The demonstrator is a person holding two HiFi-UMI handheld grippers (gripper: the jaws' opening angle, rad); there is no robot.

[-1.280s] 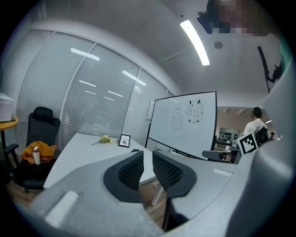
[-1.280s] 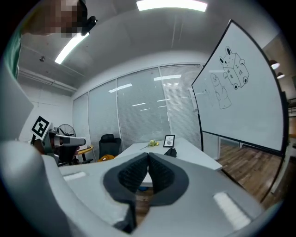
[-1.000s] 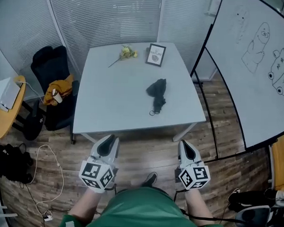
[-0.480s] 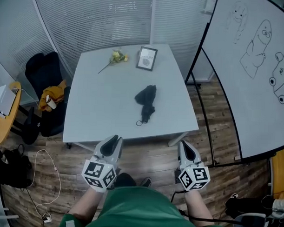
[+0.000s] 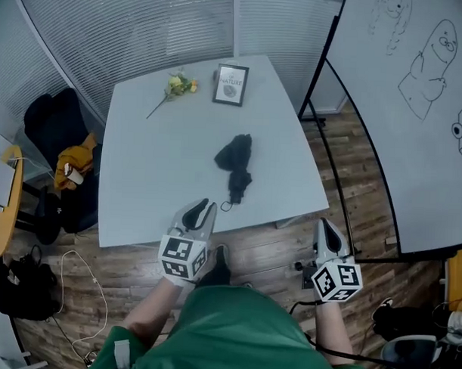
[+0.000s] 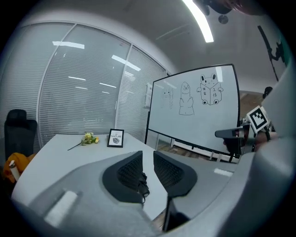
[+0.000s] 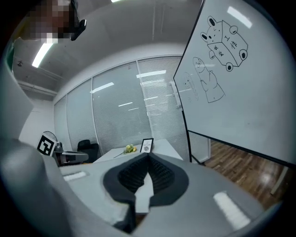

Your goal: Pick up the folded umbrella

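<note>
Your left gripper (image 5: pixel 204 208), at lower centre of the head view, is all but closed, only a thin slit between its jaws, and holds nothing. Its tips sit over the near edge of the grey table (image 5: pixel 141 162). Your right gripper (image 5: pixel 326 225), at lower right above the wooden floor, has its jaws meeting at the tips, also empty. The folded black umbrella (image 5: pixel 235 161) lies on the table at centre frame, apart from both grippers.
</note>
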